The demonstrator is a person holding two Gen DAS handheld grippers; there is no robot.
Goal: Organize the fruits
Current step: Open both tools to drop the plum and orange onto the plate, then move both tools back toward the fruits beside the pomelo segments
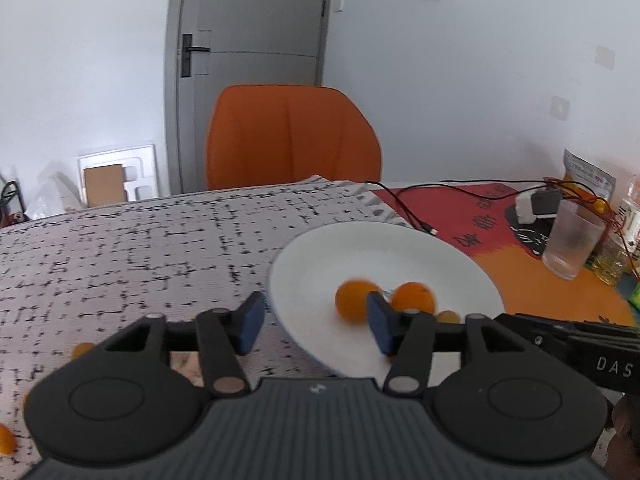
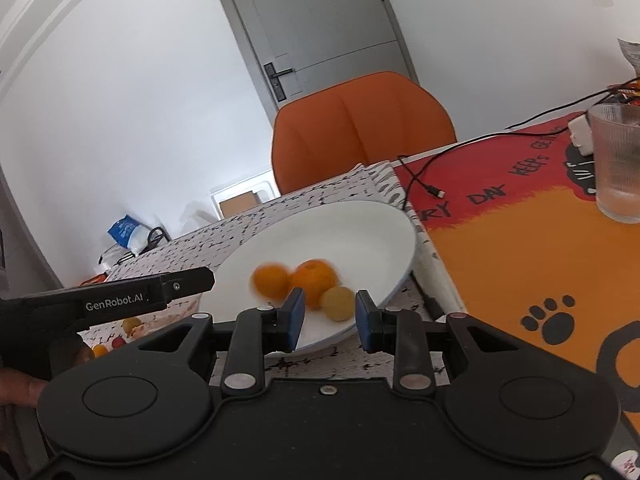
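A white plate (image 1: 360, 252) (image 2: 340, 232) rests on the speckled tablecloth (image 1: 140, 248). In it lie two oranges (image 1: 354, 300) (image 1: 414, 298), the left one blurred, and a smaller yellow fruit (image 2: 338, 303). My left gripper (image 1: 316, 328) is open across the plate's near rim, its right pad in front of the oranges, nothing pressed. My right gripper (image 2: 330, 320) stands at the plate's near edge, open by a narrow gap. The yellow fruit lies just beyond that gap, untouched. The left gripper's black housing (image 2: 120, 300) shows at the left of the right wrist view.
Small loose fruits (image 1: 82, 349) (image 2: 132, 324) lie on the cloth left of the plate. An orange chair (image 1: 292, 140) stands behind the table. A ribbed glass (image 2: 618, 160), a black cable (image 2: 424, 176) and bottles (image 1: 628, 216) sit on the red-orange mat (image 2: 540, 248) at right.
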